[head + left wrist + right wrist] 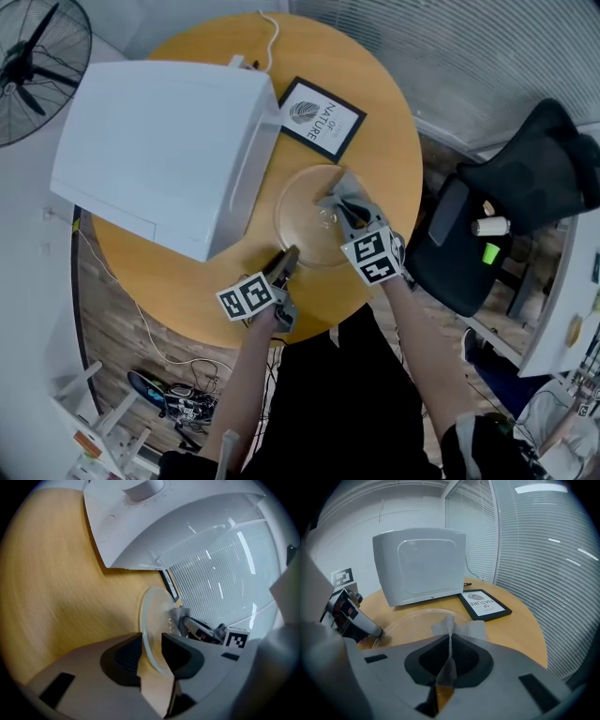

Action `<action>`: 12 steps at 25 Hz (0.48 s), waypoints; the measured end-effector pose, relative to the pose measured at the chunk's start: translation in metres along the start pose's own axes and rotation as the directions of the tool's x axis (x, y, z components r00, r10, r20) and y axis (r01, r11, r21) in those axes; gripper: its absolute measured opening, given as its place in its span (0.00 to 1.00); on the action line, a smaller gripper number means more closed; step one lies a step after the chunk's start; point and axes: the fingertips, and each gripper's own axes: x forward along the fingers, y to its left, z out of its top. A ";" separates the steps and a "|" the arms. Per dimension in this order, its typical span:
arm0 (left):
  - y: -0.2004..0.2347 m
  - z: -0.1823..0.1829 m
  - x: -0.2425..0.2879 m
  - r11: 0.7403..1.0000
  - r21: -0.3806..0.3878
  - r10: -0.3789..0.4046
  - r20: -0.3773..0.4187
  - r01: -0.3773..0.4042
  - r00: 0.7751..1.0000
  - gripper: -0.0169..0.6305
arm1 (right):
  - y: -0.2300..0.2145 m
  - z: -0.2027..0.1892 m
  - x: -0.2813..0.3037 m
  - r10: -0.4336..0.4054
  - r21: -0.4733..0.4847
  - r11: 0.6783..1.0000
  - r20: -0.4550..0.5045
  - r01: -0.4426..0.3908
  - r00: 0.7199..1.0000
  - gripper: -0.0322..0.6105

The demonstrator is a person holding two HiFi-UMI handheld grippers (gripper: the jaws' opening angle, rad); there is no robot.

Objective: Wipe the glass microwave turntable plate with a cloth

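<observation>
**Overhead, a grey cloth [349,199] over a glass turntable plate [305,202]**

Seen from above, a round wooden table [389,150] in pale honey-coloured wood fills the middle of the view. The glass turntable plate lies flat on the near-right part of the table. It sits just beside a white microwave [159,145] that covers most of the table's left half. A black framed print [322,119] lies flat beyond the plate, near the microwave's corner.

The left gripper [286,261] is clamped on the plate's near rim, with the glass edge pinched between its dark pads. The right gripper [342,217] has its jaws together on the grey cloth. The cloth is bunched over the plate's right part, and whether it touches the glass is unclear.

Around the table is a wood-plank floor [103,309]. A black standing fan [37,66] is at the upper left, a black office chair [511,202] is to the right, and slatted blinds [487,56] run across the upper right.
</observation>
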 end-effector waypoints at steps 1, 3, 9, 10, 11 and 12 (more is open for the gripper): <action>0.001 -0.001 0.000 1.000 0.000 0.002 -0.002 -0.002 1.000 0.21 | 0.000 0.001 0.005 -0.001 -0.001 1.000 -0.003 0.001 1.000 0.09; 0.003 -0.001 0.000 1.000 0.003 0.010 -0.006 -0.010 1.000 0.19 | 0.000 0.005 0.016 -0.003 -0.006 1.000 -0.007 0.003 1.000 0.09; 0.008 -0.005 0.000 1.000 0.004 0.028 -0.010 -0.028 1.000 0.10 | 0.002 0.017 0.045 -0.003 -0.037 0.999 -0.030 0.001 1.000 0.09; 0.008 -0.005 0.000 1.000 0.003 0.027 -0.010 -0.027 1.000 0.10 | 0.002 0.021 0.049 -0.002 -0.043 0.999 -0.030 0.000 1.000 0.09; 0.008 -0.005 0.000 1.000 0.001 0.026 -0.010 -0.026 1.000 0.10 | 0.003 0.024 0.052 0.000 -0.049 0.999 -0.030 -0.001 1.000 0.09; 0.009 -0.005 0.000 1.000 0.000 0.024 -0.010 -0.024 1.000 0.10 | 0.004 0.027 0.055 0.002 -0.055 0.998 -0.032 -0.004 1.000 0.09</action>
